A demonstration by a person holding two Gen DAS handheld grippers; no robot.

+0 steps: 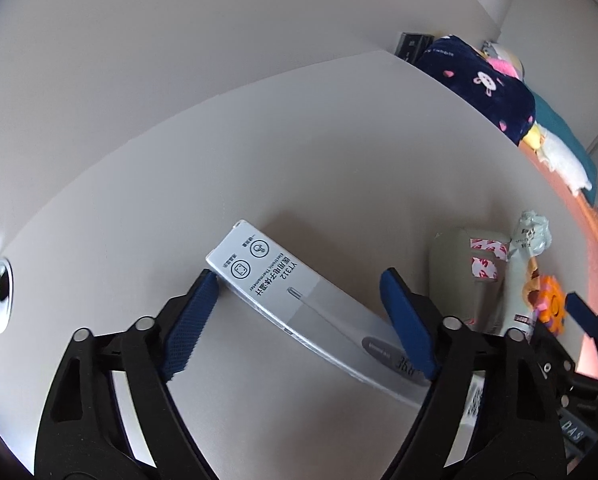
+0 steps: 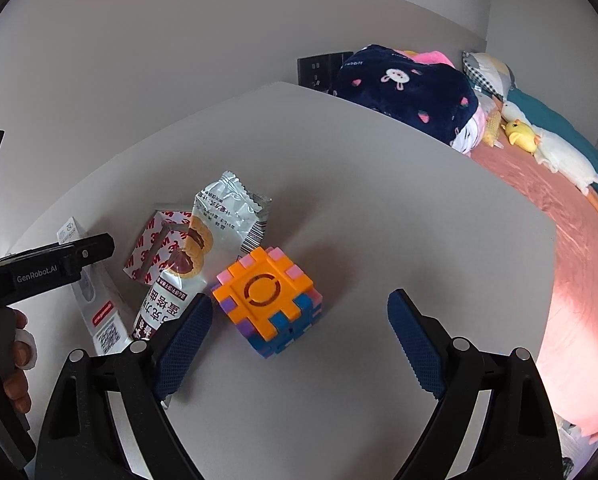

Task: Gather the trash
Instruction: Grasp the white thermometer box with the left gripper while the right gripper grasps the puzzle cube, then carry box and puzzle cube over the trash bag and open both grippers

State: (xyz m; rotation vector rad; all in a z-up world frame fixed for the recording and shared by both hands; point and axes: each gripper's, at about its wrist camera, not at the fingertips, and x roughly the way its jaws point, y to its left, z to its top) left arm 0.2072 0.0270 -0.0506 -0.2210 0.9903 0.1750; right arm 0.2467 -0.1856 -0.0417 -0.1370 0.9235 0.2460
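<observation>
A grey-white thermometer box (image 1: 299,300) lies flat on the white table (image 1: 299,160), between the open fingers of my left gripper (image 1: 303,320); it also shows in the right wrist view (image 2: 95,304). A snack wrapper (image 2: 203,256) lies over a red-and-white 3M packet (image 2: 151,248); both show in the left wrist view, the wrapper (image 1: 529,256) and the packet (image 1: 479,272). A colourful block cube (image 2: 269,300) sits between the open fingers of my right gripper (image 2: 299,340), nearer the left finger (image 2: 183,344). Both grippers are empty.
A bed with a pink sheet (image 2: 579,280), a dark patterned blanket (image 2: 407,88) and plush toys (image 2: 539,144) runs along the table's right edge. A round cable hole (image 1: 1,296) is in the table at far left. A wall socket (image 2: 323,68) is behind the table.
</observation>
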